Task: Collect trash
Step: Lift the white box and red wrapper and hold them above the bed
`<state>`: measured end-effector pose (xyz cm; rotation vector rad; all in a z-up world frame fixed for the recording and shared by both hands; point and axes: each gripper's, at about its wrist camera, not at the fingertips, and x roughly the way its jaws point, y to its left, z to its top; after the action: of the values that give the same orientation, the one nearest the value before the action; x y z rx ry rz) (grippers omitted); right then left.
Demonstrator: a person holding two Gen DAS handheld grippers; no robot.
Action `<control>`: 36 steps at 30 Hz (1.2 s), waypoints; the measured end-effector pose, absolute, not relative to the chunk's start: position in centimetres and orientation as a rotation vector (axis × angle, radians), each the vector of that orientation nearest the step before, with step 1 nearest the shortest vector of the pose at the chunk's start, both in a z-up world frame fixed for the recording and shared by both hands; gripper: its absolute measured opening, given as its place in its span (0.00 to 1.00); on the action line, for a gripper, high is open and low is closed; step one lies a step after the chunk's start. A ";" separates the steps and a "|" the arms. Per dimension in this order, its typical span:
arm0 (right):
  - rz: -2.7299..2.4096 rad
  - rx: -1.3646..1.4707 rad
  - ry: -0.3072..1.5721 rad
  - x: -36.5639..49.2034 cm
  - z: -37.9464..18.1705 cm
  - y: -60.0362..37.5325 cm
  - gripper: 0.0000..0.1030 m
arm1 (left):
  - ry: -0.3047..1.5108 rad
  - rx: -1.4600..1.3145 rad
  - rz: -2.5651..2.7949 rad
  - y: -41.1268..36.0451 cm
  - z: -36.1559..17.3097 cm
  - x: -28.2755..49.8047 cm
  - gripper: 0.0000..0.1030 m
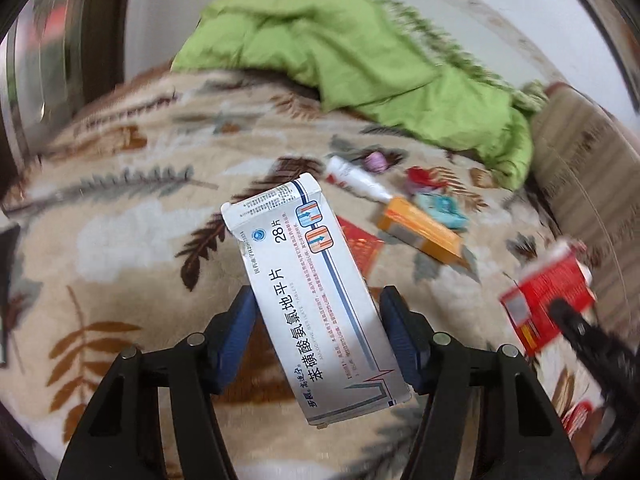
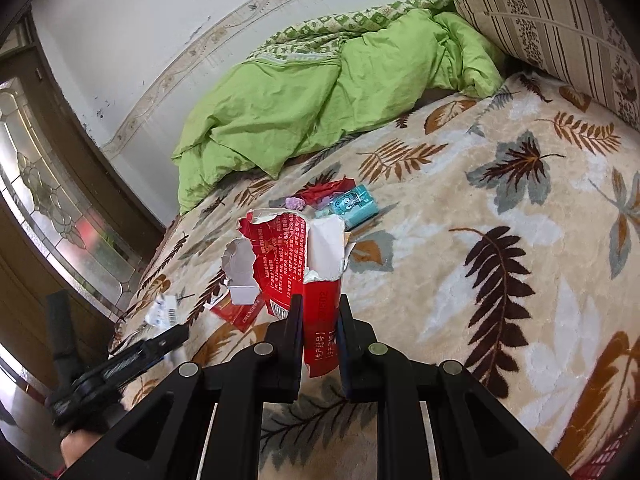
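Note:
A white medicine box (image 1: 304,280) with blue lines and black print hangs tilted above the leaf-patterned blanket (image 1: 132,216), and my left gripper (image 1: 318,294) is shut on it, blue pads against its long sides. My right gripper (image 2: 320,302) is shut on a torn red carton (image 2: 288,248) with a ragged white top. That carton (image 1: 548,300) also shows at the right of the left wrist view. On the blanket beyond lie an orange box (image 1: 424,232), a white tube (image 1: 356,180), a teal packet (image 2: 356,200), a crumpled red wrapper (image 2: 328,190) and a flat red packet (image 2: 236,312).
A green duvet (image 2: 304,100) is bunched at the far side of the bed against the wall. A striped pillow (image 2: 560,24) stands at the right. A wooden door with patterned glass (image 2: 44,184) is close on the left.

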<state>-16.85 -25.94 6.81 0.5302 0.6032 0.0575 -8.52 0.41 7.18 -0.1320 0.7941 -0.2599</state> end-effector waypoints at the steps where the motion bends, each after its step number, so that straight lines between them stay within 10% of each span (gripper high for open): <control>1: 0.061 0.521 0.600 -17.1 6.9 -25.7 0.15 | 0.768 -0.104 -0.263 0.1 7.6 -9.4 0.60; 36: 0.013 0.401 0.593 -18.5 9.0 -22.5 0.15 | 0.587 0.129 -0.225 -2.6 8.8 -13.6 0.61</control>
<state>-18.54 -22.45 9.00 0.4008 0.5926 0.0130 -13.64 -2.64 8.75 0.1288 0.5873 -0.2246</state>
